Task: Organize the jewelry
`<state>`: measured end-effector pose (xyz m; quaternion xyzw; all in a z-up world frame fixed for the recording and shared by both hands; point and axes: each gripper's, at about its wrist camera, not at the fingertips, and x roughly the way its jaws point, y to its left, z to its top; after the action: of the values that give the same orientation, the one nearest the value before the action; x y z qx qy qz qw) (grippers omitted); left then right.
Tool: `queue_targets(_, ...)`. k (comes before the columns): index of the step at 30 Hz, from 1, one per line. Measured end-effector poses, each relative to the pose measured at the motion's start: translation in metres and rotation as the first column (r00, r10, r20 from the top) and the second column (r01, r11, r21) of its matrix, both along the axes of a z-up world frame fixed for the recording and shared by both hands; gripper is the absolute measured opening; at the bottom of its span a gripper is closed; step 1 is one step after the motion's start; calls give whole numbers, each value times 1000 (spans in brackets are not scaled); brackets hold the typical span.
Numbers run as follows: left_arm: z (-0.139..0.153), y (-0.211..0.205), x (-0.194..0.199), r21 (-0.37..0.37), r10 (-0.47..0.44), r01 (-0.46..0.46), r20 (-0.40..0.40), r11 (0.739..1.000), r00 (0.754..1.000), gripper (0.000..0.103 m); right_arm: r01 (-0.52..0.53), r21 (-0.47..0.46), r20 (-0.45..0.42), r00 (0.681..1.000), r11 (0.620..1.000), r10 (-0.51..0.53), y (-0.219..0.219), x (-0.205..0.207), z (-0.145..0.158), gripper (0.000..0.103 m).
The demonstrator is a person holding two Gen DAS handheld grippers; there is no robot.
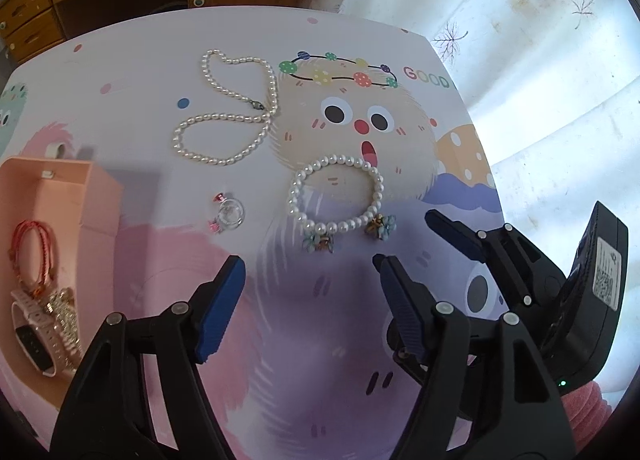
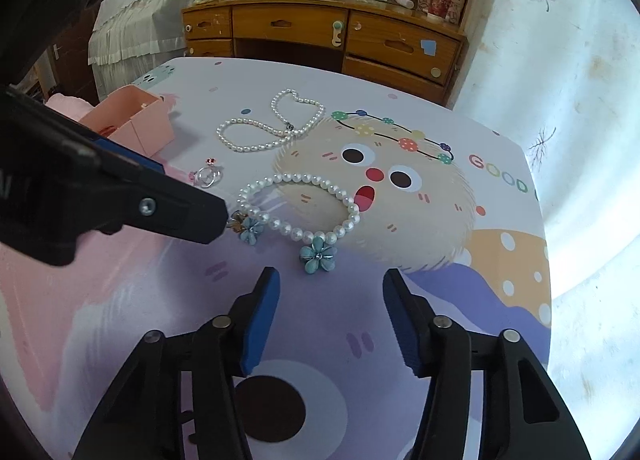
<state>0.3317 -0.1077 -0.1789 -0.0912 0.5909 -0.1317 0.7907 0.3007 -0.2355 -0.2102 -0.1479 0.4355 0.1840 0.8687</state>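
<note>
The pearl bracelet (image 2: 298, 205) with two blue flower charms (image 2: 318, 258) lies flat on the cartoon table mat (image 1: 320, 320), just past my right gripper (image 2: 330, 318). Its jaws are spread with nothing between them. My left gripper (image 1: 310, 296) is spread and empty too, close by on the left.

I think the round pearls could slip out of the pads, or I could push the bracelet away. My two grippers could also bump each other.

Farther back lie a long pearl necklace (image 1: 230, 107) and a clear ring (image 1: 230, 213). The pink box (image 1: 60, 195) on the left holds a red cord bracelet (image 1: 34, 252), a pink watch (image 1: 30, 334) and a sparkly chain (image 1: 64, 314).
</note>
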Motion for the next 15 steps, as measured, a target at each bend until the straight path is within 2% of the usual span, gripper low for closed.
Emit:
queue_targets(2, -4, -4, 5, -26, -10, 10, 10, 1000, 1000, 64, -5, 29, -5, 1000, 1000, 5, -2, 5, -5, 44)
queue_targets(5, -9, -10, 11, -34, -12, 12, 13, 999, 1000, 54, -25, 59, -7, 1000, 998, 25, -4, 10, -9, 40)
queue_targets(8, -15, -16, 17, -23, -12, 12, 0, 1000, 1000, 42, -45, 64, -19, 999, 997, 47, -2, 15, -14, 35)
queue_targets(13, -22, -22, 20, 1, -11, 11, -18, 1000, 1000, 31, -70, 67, -15, 997, 995, 72, 3, 20, -19, 30)
queue_targets(15, -26, -25, 22, 23, -14, 15, -28, 1000, 999, 23, -78, 69, -10, 997, 995, 79, 5, 22, -20, 28)
